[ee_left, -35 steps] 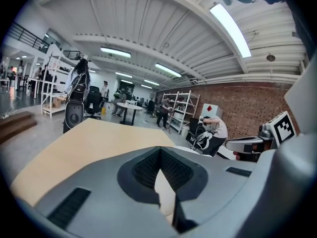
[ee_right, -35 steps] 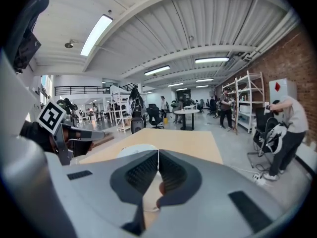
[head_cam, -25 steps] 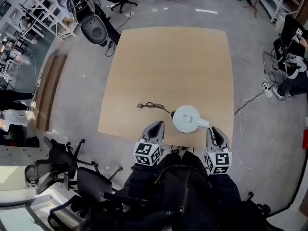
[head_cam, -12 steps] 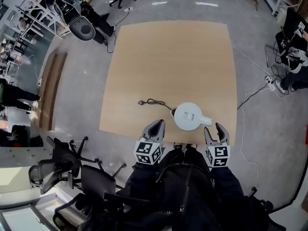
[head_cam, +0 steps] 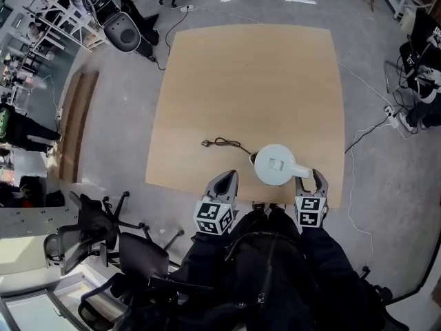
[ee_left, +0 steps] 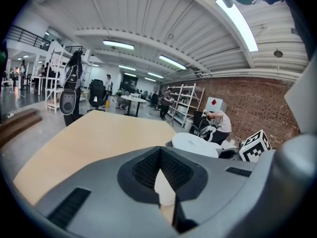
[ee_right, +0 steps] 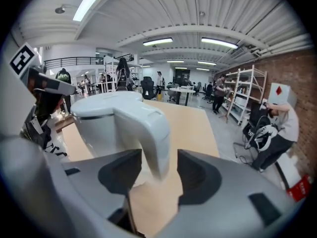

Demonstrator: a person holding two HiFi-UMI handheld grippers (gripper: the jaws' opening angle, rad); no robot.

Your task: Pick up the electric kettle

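Observation:
The white electric kettle (head_cam: 274, 164) stands near the front edge of the wooden table (head_cam: 248, 81), its handle (head_cam: 302, 172) pointing right. Its black cord (head_cam: 224, 143) trails to the left. My right gripper (head_cam: 311, 181) is at the handle's end. In the right gripper view the kettle (ee_right: 101, 118) fills the left, and its handle (ee_right: 148, 130) hangs between the jaws of my right gripper (ee_right: 159, 168). They are opening, and neither pad touches the handle. My left gripper (head_cam: 223, 182) hovers at the table's edge left of the kettle (ee_left: 195, 144), jaws closed and empty (ee_left: 161, 155).
Black office chairs (head_cam: 103, 240) crowd the floor at the lower left. A dark round machine (head_cam: 124, 34) stands off the table's far left corner. Cables and a power strip (head_cam: 389, 110) lie on the floor at right, beside a crouching person (head_cam: 422, 95).
My right gripper has dropped lower and come up to the kettle's handle, and its jaws have gone from shut to wide apart. The left gripper has stayed put.

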